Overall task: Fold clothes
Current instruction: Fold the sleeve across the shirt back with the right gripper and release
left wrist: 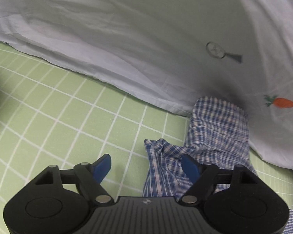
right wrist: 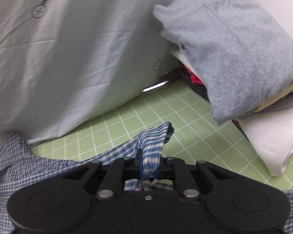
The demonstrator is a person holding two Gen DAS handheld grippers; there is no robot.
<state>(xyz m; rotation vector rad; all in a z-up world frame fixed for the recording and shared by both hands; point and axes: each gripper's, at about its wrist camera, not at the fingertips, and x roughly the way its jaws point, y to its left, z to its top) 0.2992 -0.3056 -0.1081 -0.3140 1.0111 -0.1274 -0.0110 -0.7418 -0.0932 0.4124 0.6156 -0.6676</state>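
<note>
A blue and white plaid garment (left wrist: pixel 214 136) lies crumpled on the green checked sheet (left wrist: pixel 68 117), its far end against a pale quilt. My left gripper (left wrist: pixel 146 165) is open; its blue fingertips (left wrist: pixel 102 166) straddle the garment's left edge, the right pad resting over the cloth. In the right wrist view the same plaid garment (right wrist: pixel 152 142) rises in a peak between the fingers of my right gripper (right wrist: pixel 148 167), which is shut on a bunched fold of it. More plaid cloth spreads to the left beneath that gripper.
A pale blue quilt (left wrist: pixel 127 29) with carrot and racket embroidery fills the far side in both views. At the right in the right wrist view is a stack of folded clothes (right wrist: pixel 234 44), grey on top, over a white item (right wrist: pixel 273 146).
</note>
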